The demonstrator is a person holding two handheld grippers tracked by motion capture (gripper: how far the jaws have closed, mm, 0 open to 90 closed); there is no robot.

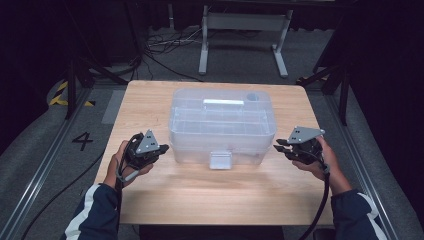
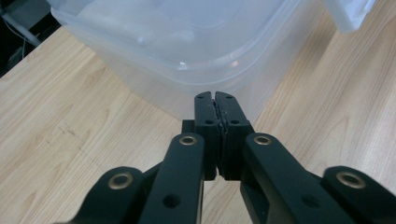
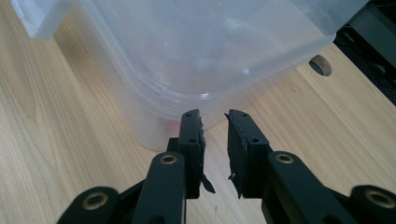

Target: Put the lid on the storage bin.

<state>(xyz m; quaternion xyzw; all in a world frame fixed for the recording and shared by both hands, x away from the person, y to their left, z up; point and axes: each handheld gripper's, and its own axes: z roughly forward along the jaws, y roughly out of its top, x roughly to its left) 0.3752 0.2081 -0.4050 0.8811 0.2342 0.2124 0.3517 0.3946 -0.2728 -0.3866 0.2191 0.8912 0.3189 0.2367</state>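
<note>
Left tool (image 2: pixel 215 99) pressed shut, empty; right tool (image 3: pixel 214 116) slightly parted, empty. Both poised at near corners of lidded clear box (image 1: pixel 222 122) on surface (image 1: pixel 150 195). Box ungrasped; handling not begun.

Clear, glossy plastic storage box (image 1: pixel 222 125) with a moulded lid: translucent, smooth walls, soft highlights along the rounded rim; its front latch (image 1: pixel 220 160) is the same frosted plastic. Light wood-grain tabletop (image 1: pixel 200 195): matt laminate look, fine streaked grain, faint scuffs. Left gripper (image 2: pixel 215 100): matt black plastic links with brass-coloured rivets, pads look rubbery and ribbed. Right gripper (image 3: pixel 214 116): same black matt finish, pad edges rough and frayed. Grey three-cornered plate (image 1: pixel 148 142) on the left gripper: flat, dull metal look. Floor (image 1: pixel 40 150) grey carpet, coarse texture. Sleeves (image 1: pixel 95 212) dark, smooth synthetic cloth with white stripes.
</note>
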